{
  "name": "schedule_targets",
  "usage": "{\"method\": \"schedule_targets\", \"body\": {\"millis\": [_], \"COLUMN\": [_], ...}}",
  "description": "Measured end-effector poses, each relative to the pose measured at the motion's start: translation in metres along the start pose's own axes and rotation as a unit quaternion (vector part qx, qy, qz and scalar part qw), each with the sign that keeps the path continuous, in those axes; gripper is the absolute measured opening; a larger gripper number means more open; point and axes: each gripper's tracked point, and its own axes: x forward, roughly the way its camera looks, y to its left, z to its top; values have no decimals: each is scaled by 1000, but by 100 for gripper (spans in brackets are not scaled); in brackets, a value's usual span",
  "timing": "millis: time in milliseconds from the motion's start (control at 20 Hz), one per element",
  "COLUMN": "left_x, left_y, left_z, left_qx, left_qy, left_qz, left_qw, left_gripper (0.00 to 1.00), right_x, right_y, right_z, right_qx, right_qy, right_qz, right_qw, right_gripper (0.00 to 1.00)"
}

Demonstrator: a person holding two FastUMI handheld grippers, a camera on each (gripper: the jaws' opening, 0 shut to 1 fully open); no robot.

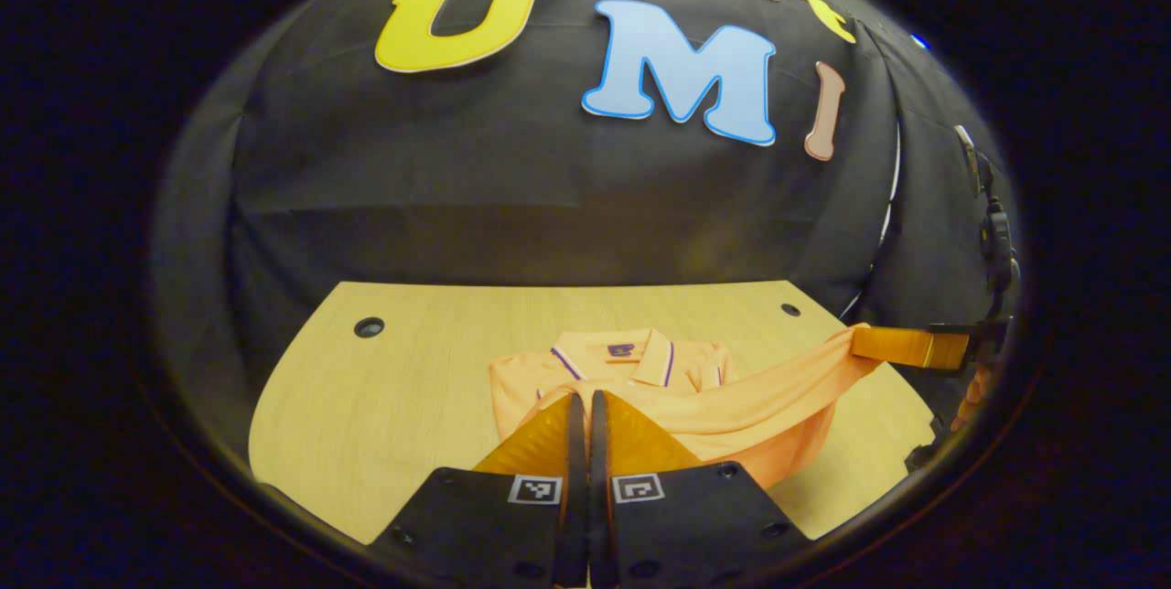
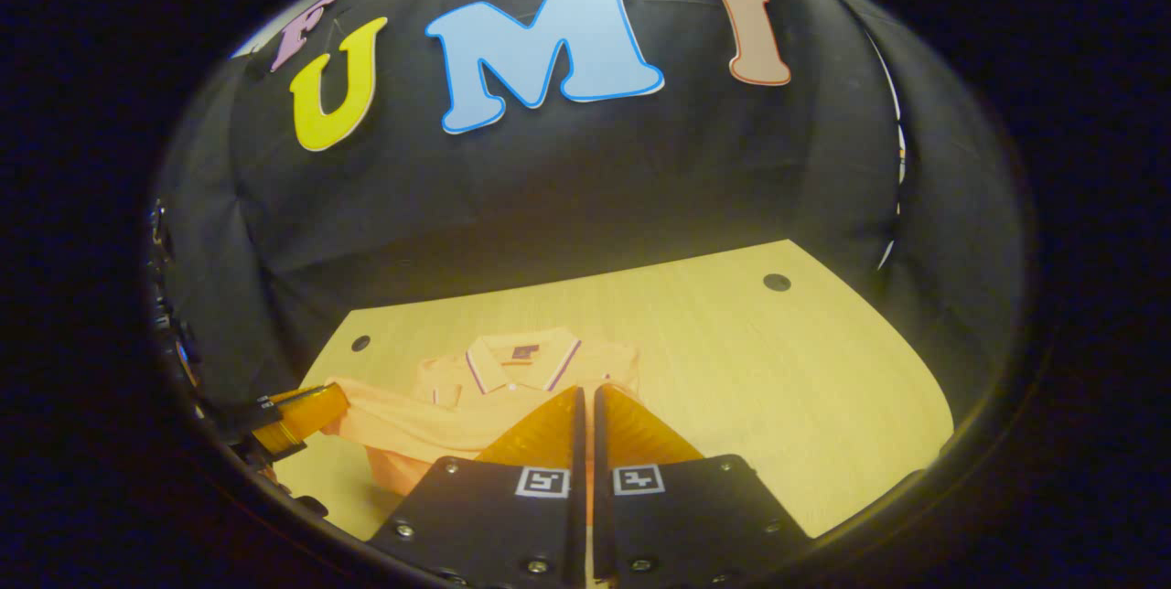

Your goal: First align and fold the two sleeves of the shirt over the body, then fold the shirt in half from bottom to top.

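Lying on the wooden table [image 1: 384, 406] is an orange shirt [image 1: 640, 388], with its collar [image 1: 631, 353] pointing toward the booth's far wall. Both grippers are lifting the bottom edge of the shirt, so the cloth is hanging up off the table between them. The left gripper [image 1: 583, 406] has its two fingers pressed close together, and they seem to be pinching the shirt's hem. The right gripper [image 2: 585, 401] is also squeezed tight (its fingers look to be nipping the hem too). In the left gripper view the right gripper is reaching in from the side, pulling a corner of cloth up and out. The sleeves are not sticking out at the sides, so I think they are already folded in. That means the job in hand is the last one: folding the shirt in half from bottom to top. Next, both grippers should be carrying the hem forward together, keeping it level, laying it down near the collar, and only then letting go.
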Motion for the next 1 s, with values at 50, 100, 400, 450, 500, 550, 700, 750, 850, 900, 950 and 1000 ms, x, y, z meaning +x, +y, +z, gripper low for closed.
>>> {"method": "schedule_targets", "body": {"millis": [50, 100, 400, 450, 500, 550, 700, 750, 850, 900, 950, 1000], "left_x": [12, 22, 77, 86, 94, 102, 122, 129, 145, 151, 157, 165], "left_y": [2, 6, 30, 32, 34, 36, 45, 49, 54, 56, 59, 62], "left_z": [4, 8, 28, 28, 27, 28, 27, 24, 21, 18, 14, 11], "left_qx": [0, 3, -12, -14, -16, -19, -30, -32, -35, -35, -32, -30], "left_qy": [1, 1, -17, -19, -18, -20, -23, -22, -21, -21, -18, -16], "left_qz": [-5, -6, 5, 7, 10, 11, 21, 26, 31, 33, 37, 39], "left_qw": [1000, 1000, 1000, 1000, 1000, 1000, 999, 999, 999, 999, 999, 999], "left_gripper": [7, 6, 6, 6, 6, 6, 6, 6, 6, 6, 6, 6], "right_x": [9, 18, 70, 78, 87, 96, 122, 131, 149, 158, 166, 173], "right_y": [1, 2, 6, 4, 3, 2, -4, -6, -8, -9, -11, -12], "right_z": [5, 8, 23, 27, 31, 33, 41, 42, 40, 38, 34, 29], "right_qx": [-2, -2, -11, -12, -14, -16, -18, -17, -19, -22, -26, -29], "right_qy": [0, 2, 5, 5, 6, 7, 9, 10, 17, 20, 25, 31], "right_qz": [-4, -7, -16, -19, -21, -23, -30, -31, -36, -40, -43, -45], "right_qw": [1000, 1000, 1000, 1000, 1000, 1000, 999, 999, 999, 999, 998, 998], "right_gripper": [4, 4, 4, 3, 4, 4, 4, 3, 4, 4, 4, 4]}}
